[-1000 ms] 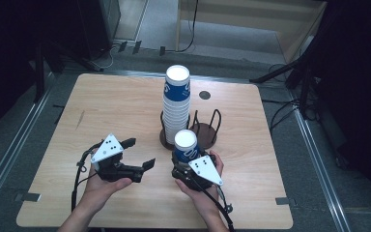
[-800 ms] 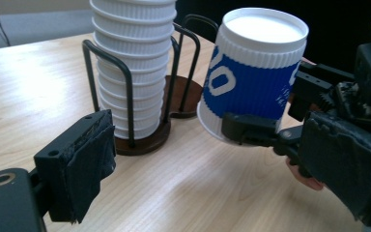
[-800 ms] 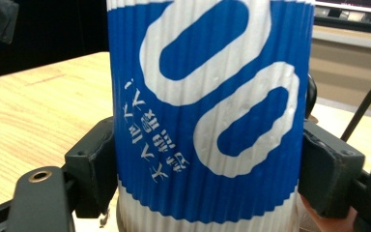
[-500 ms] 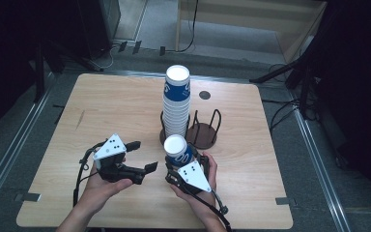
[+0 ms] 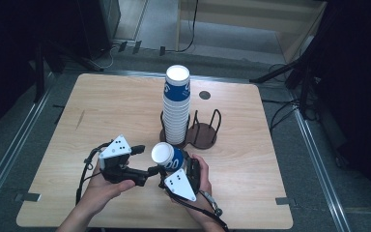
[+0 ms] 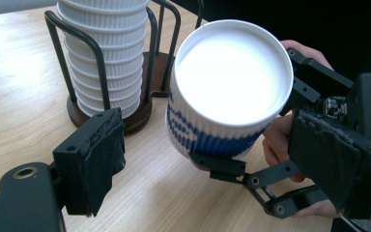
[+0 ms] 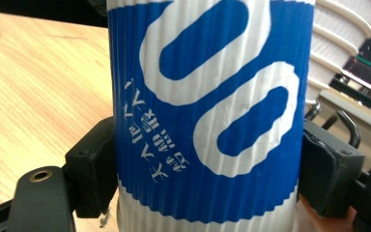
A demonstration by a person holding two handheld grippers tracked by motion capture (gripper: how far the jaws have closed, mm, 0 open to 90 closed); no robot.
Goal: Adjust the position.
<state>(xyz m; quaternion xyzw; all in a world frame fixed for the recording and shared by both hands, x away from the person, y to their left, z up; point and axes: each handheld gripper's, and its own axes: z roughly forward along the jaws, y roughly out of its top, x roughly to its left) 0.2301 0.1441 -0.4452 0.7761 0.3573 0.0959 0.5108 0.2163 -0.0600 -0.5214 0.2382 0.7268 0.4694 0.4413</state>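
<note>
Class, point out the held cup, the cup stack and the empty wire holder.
held cup (image 6: 234, 72), left gripper view, white inside.
cup stack (image 5: 177, 108), high view, ribbed side.
empty wire holder (image 5: 204, 135), high view, brown base.

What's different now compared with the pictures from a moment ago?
The right gripper, shut on the blue and white cup, has carried it away from the rack toward the left gripper and tipped its mouth that way. The left gripper's jaws have just been closing, with the cup's rim near them but not yet gripped. The cup stack, wire rack and table stayed put.
</note>
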